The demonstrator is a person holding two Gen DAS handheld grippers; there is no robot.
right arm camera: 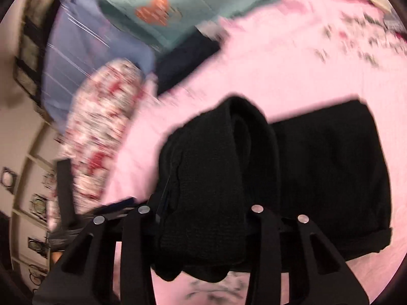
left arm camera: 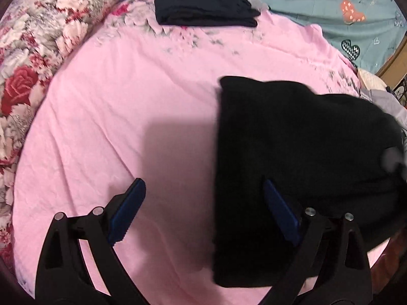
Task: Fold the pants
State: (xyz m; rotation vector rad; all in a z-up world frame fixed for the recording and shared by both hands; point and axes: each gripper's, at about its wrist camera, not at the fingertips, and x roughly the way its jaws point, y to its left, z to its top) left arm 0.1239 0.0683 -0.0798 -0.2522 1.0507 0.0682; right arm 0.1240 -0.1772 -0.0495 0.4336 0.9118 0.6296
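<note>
Black pants lie folded on the pink sheet, right of centre in the left wrist view. My left gripper is open and empty, its blue pads wide apart, the right pad over the pants' left edge. In the right wrist view my right gripper is shut on a bunched fold of the black pants and holds it raised above the rest of the pants, which lie flat on the sheet. The right fingertips are hidden by the fabric.
A second folded dark garment lies at the far edge of the sheet. A floral quilt bunches along the left. A teal blanket with hearts lies at the back right. A wooden edge shows far right.
</note>
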